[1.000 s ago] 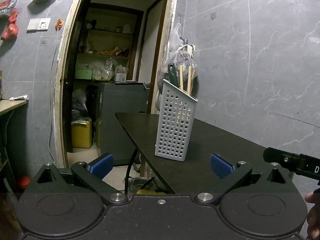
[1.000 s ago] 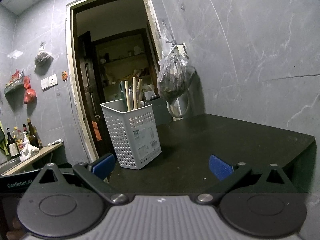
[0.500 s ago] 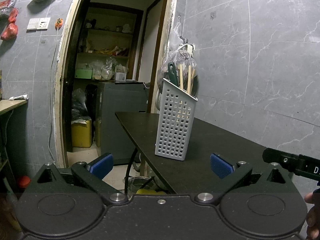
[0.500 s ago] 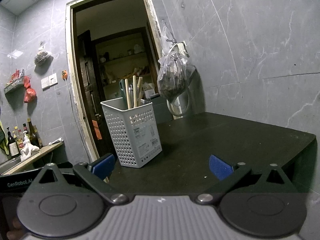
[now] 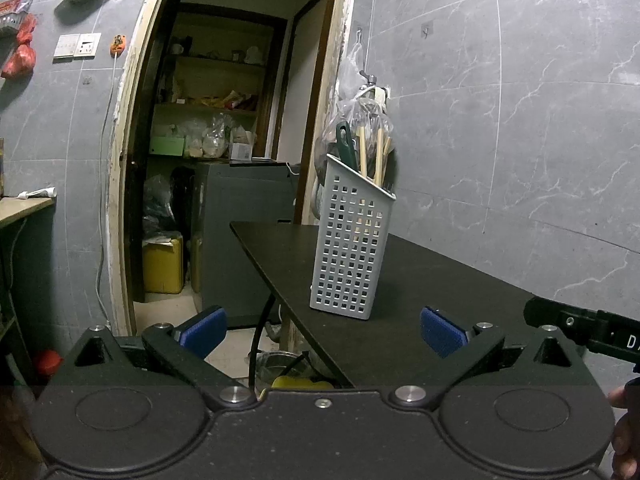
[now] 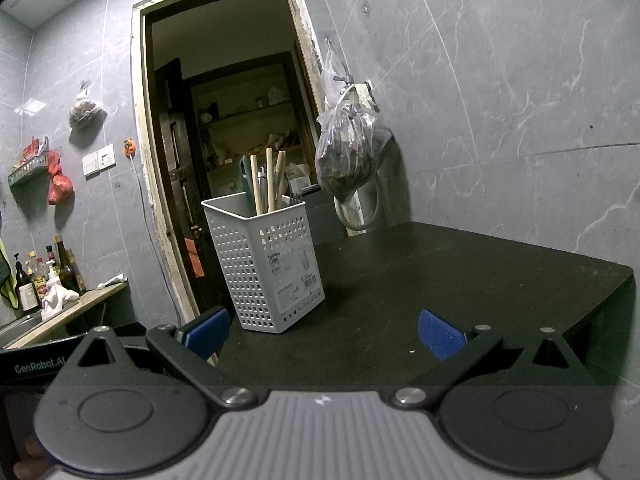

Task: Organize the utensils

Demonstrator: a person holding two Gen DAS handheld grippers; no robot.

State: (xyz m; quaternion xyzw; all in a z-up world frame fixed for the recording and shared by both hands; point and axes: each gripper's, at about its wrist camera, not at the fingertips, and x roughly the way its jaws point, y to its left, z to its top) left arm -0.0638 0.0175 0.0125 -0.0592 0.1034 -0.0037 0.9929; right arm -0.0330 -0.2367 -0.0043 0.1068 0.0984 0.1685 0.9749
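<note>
A white perforated utensil holder (image 5: 352, 248) (image 6: 266, 266) stands upright on the black table (image 5: 420, 292) (image 6: 440, 280) near its left edge. Wooden chopsticks (image 5: 370, 156) (image 6: 270, 184) and a green-handled utensil (image 5: 345, 144) stick out of its top. My left gripper (image 5: 322, 330) is open and empty, hanging short of the holder over the table's near-left edge. My right gripper (image 6: 324, 332) is also open and empty, low over the table in front of the holder.
A plastic bag (image 6: 348, 152) hangs from a wall hook behind the holder. An open doorway (image 5: 224, 160) leads to a storeroom with shelves. A counter with bottles (image 6: 44, 276) is at the left. The other gripper's body (image 5: 588, 330) shows at the right edge.
The right gripper has drifted slightly, so the holder sits a little further right in its view. The left view is nearly unchanged.
</note>
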